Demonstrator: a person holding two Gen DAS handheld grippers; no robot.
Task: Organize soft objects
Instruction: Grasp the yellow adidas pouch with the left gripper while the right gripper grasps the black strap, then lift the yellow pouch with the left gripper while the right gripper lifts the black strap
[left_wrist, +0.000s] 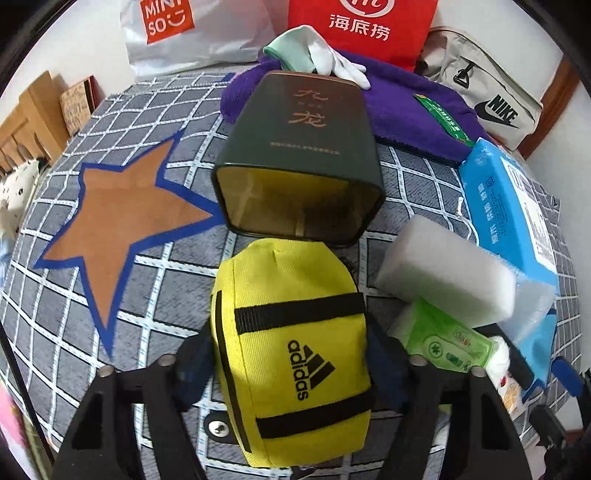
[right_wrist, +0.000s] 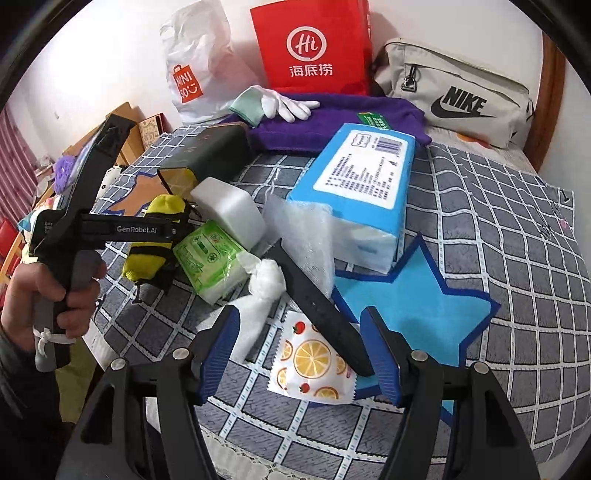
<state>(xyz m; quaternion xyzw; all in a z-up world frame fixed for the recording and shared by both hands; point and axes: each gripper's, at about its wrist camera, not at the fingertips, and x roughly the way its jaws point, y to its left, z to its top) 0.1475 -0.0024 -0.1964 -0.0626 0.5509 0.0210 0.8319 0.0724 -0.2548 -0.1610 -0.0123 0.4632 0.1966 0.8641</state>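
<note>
Yellow pouch (left_wrist: 291, 354) between left gripper (left_wrist: 291, 369) pads

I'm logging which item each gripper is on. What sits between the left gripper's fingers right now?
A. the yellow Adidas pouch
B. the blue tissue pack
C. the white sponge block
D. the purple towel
A: in the left wrist view the yellow Adidas pouch fills the gap of the left gripper; the white sponge block lies apart, off to one side.

Yellow adidas pouch (left_wrist: 291, 354), white sponge (left_wrist: 448, 275) beside
</note>
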